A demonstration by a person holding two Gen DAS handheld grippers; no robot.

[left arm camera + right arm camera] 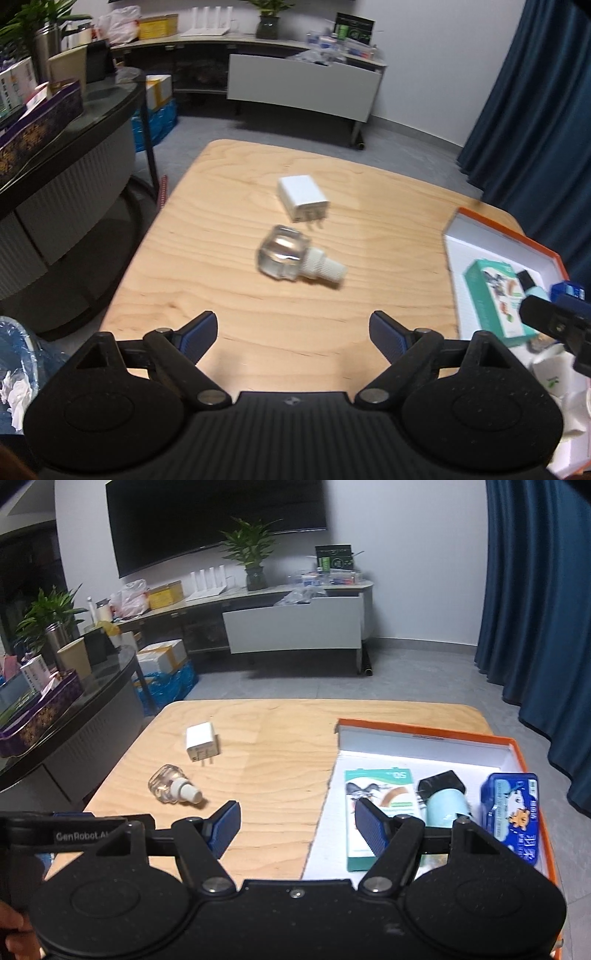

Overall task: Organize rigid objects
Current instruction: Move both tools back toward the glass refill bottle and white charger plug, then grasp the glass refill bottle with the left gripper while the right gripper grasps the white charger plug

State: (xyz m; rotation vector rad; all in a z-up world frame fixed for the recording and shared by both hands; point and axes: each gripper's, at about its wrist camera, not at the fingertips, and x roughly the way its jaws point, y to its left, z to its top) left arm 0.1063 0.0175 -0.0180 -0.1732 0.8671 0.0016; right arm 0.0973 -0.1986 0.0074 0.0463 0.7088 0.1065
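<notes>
- The only lettering that reads clearly is "GenRobot.AI", white on the black body of the left gripper (48,836) seen at the lower left of the right wrist view.
- The green-and-white carton (376,812) in the orange-rimmed box (424,731) carries print near its top corner, too blurred to read; the print on the blue case (513,812) beside it is also illegible.
- Left gripper (293,326): jaws released and wide apart, nothing between them, above bare wood at the near side of the worktop (229,302).
- Right gripper (293,823): jaws released, empty, straddling the box's left wall, one finger over wood and the other over the carton.
- The clear bottle with a white threaded neck (291,258) lies on its side mid-worktop; the white plug adapter (301,197) lies just beyond it, prongs toward the bottle, the two close together but apart.
- Both sit well in from the worktop's rounded far edge and left edge, with open wood all round them.
- A light-blue cylinder with a black cap (443,797) lies between carton and case; the box's far strip is bare.
</notes>
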